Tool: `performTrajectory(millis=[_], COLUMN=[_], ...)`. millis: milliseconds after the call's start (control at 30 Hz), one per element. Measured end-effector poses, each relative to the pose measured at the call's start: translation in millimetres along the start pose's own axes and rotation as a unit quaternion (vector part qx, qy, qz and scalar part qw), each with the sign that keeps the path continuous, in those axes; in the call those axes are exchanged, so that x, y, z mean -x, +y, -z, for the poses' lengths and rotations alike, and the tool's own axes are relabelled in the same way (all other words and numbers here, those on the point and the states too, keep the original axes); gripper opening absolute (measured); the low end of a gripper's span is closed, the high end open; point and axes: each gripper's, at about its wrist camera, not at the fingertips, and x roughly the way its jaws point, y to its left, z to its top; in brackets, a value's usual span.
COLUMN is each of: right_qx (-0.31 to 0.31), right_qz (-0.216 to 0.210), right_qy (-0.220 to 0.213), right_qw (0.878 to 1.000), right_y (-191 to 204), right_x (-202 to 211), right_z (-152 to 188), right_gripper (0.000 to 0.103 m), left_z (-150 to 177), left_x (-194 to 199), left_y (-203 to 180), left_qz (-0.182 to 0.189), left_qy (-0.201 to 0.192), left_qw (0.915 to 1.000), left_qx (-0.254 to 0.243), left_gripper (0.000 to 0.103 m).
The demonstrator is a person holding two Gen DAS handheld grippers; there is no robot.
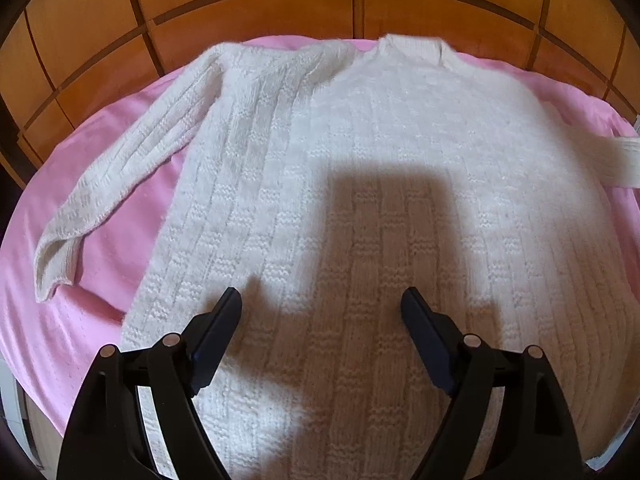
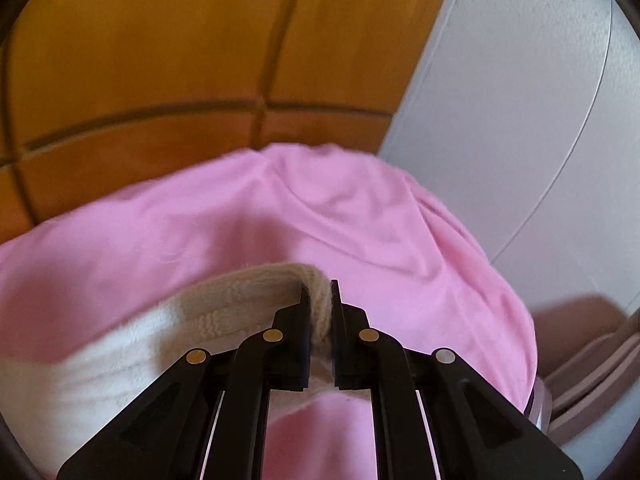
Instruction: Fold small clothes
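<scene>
Lying flat and face-up on a pink fabric-covered bed (image 1: 100, 272), a cream cable-knit wool sweater (image 1: 360, 200) fills most of the left wrist view, its collar pointing away toward the orange wooden panelled wall (image 1: 240, 0) and its hem toward the camera. So its long axis runs straight ahead from the left gripper (image 1: 322, 304). That gripper hovers over the lower body of the sweater with its 2 black fingers spread wide, holding nothing.

The sweater's left sleeve (image 1: 132, 160) angles out over the pink cover, cuff near the bed's edge. The right sleeve cuff (image 2: 256, 300) sits on the far right side, and in the right wrist view the right gripper (image 2: 320, 292) is closed on it, ribbed knit pinched between the fingers.

Judging from this, the coming move is to carry the pinched right sleeve leftward across the sweater's body. The right gripper is the nearer one for that; the broad chest area looks free to receive it. Beyond the right gripper, the pink cover drops off toward a pale grey wall (image 2: 520, 120), so little room lies that way.
</scene>
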Motion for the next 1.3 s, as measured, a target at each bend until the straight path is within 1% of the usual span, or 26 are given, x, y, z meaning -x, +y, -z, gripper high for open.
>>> performTrajectory(millis=[33, 133, 167, 200, 233, 267, 333, 367, 467, 500, 567, 600, 633, 667, 700, 767, 867, 900, 933, 967, 1000, 1033, 1100, 1167, 1267, 1300], right_qx=[0.010, 0.022, 0.025, 0.029, 0.029, 0.025, 0.020, 0.017, 0.028, 0.039, 0.067, 0.076, 0.089, 0.107, 0.116, 0.134, 0.158, 0.163, 0.170, 0.174, 0.180, 0.188, 0.194, 0.201, 0.199, 0.199], right_qz=[0.013, 0.013, 0.004, 0.003, 0.004, 0.002, 0.001, -0.011, -0.076, -0.103, -0.165, -0.185, -0.215, -0.248, -0.269, -0.328, -0.380, -0.391, -0.405, -0.410, -0.415, -0.420, -0.427, -0.426, -0.416, -0.415], right_qy=[0.009, 0.022, 0.028, 0.034, 0.028, 0.016, -0.014, -0.029, -0.053, -0.064, -0.071, -0.071, -0.072, -0.071, -0.069, -0.056, -0.037, -0.026, -0.011, -0.006, -0.002, 0.006, 0.020, 0.037, 0.049, 0.049], right_qw=[1.000, 0.999, 0.999, 0.999, 0.999, 1.000, 1.000, 0.999, 0.995, 0.992, 0.982, 0.977, 0.970, 0.960, 0.954, 0.933, 0.910, 0.905, 0.898, 0.895, 0.892, 0.888, 0.883, 0.881, 0.886, 0.887], right_y=[5.1, 19.0, 21.1, 22.7, 23.3, 24.4, 25.9, 29.0, 50.8, 64.7, 96.2, 107.2, 124.6, 146.5, 160.9, 200.3, 249.8, 261.5, 278.4, 287.7, 297.1, 307.2, 317.4, 328.3, 334.1, 334.5], right_x=[-10.9, -19.7, -20.3, -19.1, -12.4, -5.4, 17.8, 34.0, 76.0, 97.9, 135.2, 146.9, 164.2, 184.1, 196.8, 227.9, 265.7, 272.6, 282.5, 288.3, 294.3, 301.2, 302.9, 302.2, 300.4, 297.1], right_z=[3.6, 15.7, 19.5, 24.6, 29.5, 32.0, 37.8, 41.2, 50.0, 59.6, 80.6, 87.8, 99.9, 114.8, 125.1, 153.0, 185.2, 192.2, 203.6, 211.7, 219.8, 228.7, 238.5, 247.3, 261.2, 263.0], right_gripper=[0.006, 0.007, 0.013, 0.021, 0.043, 0.062, 0.075, 0.078, 0.085, 0.086, 0.088, 0.088, 0.088, 0.088, 0.088, 0.088, 0.088, 0.088, 0.088, 0.088, 0.088, 0.088, 0.088, 0.088, 0.089, 0.090], left_z=[-1.6, -4.2, -4.6, -5.2, -6.3, -6.7, -5.8, -3.3, 11.5, 18.6, 34.5, 40.3, 44.3, 48.2, 51.5, 52.9, 52.0, 50.1, 48.6, 46.3, 45.7, 44.0, 42.6, 42.8, 36.4, 32.9], left_x=[1.2, 10.4, 13.4, 16.6, 19.6, 23.6, 25.8, 27.1, 22.2, 20.5, 17.4, 15.9, 14.6, 12.9, 11.2, 4.5, -10.4, -10.9, -13.0, -11.2, -8.2, -5.3, -8.2, -15.8, -19.6, -22.7], left_y=[3.2, 25.0, 35.4, 48.0, 63.3, 88.1, 121.7, 147.1, 218.5, 239.4, 280.4, 296.4, 308.6, 322.5, 327.8, 340.5, 355.9, 358.2, 358.1, 355.9, 353.5, 348.5, 339.2, 337.1, 333.0, 332.2], left_qz=[0.003, 0.027, 0.031, 0.037, 0.040, 0.028, 0.001, -0.016, -0.029, -0.030, -0.019, -0.017, -0.014, -0.003, 0.006, 0.005, 0.027, 0.039, 0.051, 0.056, 0.051, 0.040, 0.028, 0.032, 0.031, 0.027], left_qy=[0.000, -0.008, -0.011, -0.015, -0.020, -0.027, -0.031, -0.032, -0.017, -0.014, -0.014, -0.013, -0.013, -0.017, -0.019, -0.018, -0.009, -0.009, -0.011, -0.014, -0.021, -0.029, -0.020, -0.007, -0.016, -0.015], left_qw=[1.0000, 0.9990, 0.9982, 0.9969, 0.9952, 0.9926, 0.9884, 0.9833, 0.9619, 0.9514, 0.9283, 0.9194, 0.9134, 0.9079, 0.9067, 0.9036, 0.8963, 0.8953, 0.8975, 0.9034, 0.9090, 0.9173, 0.9320, 0.9351, 0.9382, 0.9380], left_qx=[0.004, 0.036, 0.050, 0.067, 0.087, 0.115, 0.149, 0.178, 0.271, 0.306, 0.371, 0.393, 0.407, 0.419, 0.421, 0.428, 0.442, 0.444, 0.438, 0.425, 0.413, 0.395, 0.361, 0.353, 0.344, 0.345], left_gripper=[0.082, 0.083, 0.083, 0.084, 0.084, 0.085, 0.085, 0.085, 0.087, 0.087, 0.087, 0.087, 0.087, 0.087, 0.087, 0.087, 0.087, 0.087, 0.087, 0.087, 0.087, 0.087, 0.087, 0.081, 0.075, 0.059])
